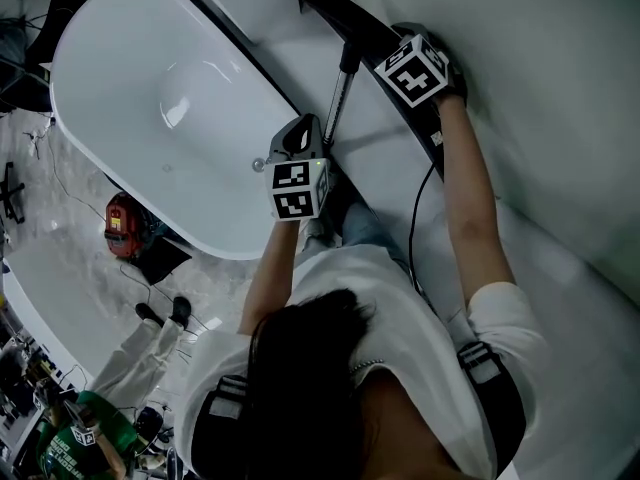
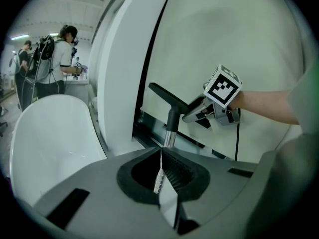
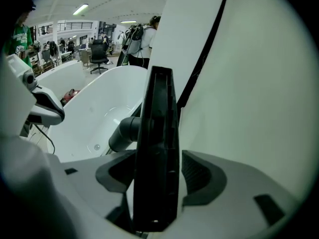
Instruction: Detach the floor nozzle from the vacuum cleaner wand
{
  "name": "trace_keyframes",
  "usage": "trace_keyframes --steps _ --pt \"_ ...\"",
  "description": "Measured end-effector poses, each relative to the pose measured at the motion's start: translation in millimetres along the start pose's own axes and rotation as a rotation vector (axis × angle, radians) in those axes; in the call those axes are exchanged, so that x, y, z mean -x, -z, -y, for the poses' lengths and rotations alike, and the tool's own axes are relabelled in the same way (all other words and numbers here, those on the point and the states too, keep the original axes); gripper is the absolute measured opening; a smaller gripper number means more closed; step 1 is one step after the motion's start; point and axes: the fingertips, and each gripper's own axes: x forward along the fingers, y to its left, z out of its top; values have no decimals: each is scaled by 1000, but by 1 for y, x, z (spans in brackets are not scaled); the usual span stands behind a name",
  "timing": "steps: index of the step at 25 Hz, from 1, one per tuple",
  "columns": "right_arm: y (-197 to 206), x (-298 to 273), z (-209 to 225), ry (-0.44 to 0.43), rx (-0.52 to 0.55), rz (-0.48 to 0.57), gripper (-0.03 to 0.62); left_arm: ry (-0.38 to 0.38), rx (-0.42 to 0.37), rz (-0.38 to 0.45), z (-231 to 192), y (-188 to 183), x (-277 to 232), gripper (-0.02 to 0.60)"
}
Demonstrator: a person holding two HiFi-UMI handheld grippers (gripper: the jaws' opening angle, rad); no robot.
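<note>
The vacuum's thin silver wand (image 1: 335, 103) runs between the tub and the white wall, ending in a black neck (image 2: 172, 119). My left gripper (image 1: 318, 140) is shut on the wand (image 2: 169, 139), with the pads of the left gripper (image 2: 160, 158) pressed together around it. The flat black floor nozzle (image 1: 352, 30) sits across the top of the neck. My right gripper (image 1: 388, 48) is shut on that nozzle (image 3: 157, 123), which stands on edge deep between its pads (image 3: 199, 176). In the left gripper view the right gripper (image 2: 193, 114) meets the nozzle (image 2: 167, 94) from the right.
A white oval bathtub (image 1: 150, 98) lies close on the left. A white curved wall panel (image 1: 560, 88) rises on the right, with a black seam (image 2: 149, 68). A black cable (image 1: 415, 228) hangs from the right gripper. A red device (image 1: 122, 226) lies on the floor. People stand behind (image 2: 62, 59).
</note>
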Motion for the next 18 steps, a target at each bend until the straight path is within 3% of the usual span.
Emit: trace_keyframes --steps 8,14,18 --pt "12 -17 -6 -17 34 -8 276 20 0 11 5 4 -8 6" --pt "10 -35 -8 -81 -94 13 255 20 3 24 0 -3 -12 5" --pt "9 -34 -8 -89 -85 24 253 31 -2 6 0 -5 -23 5"
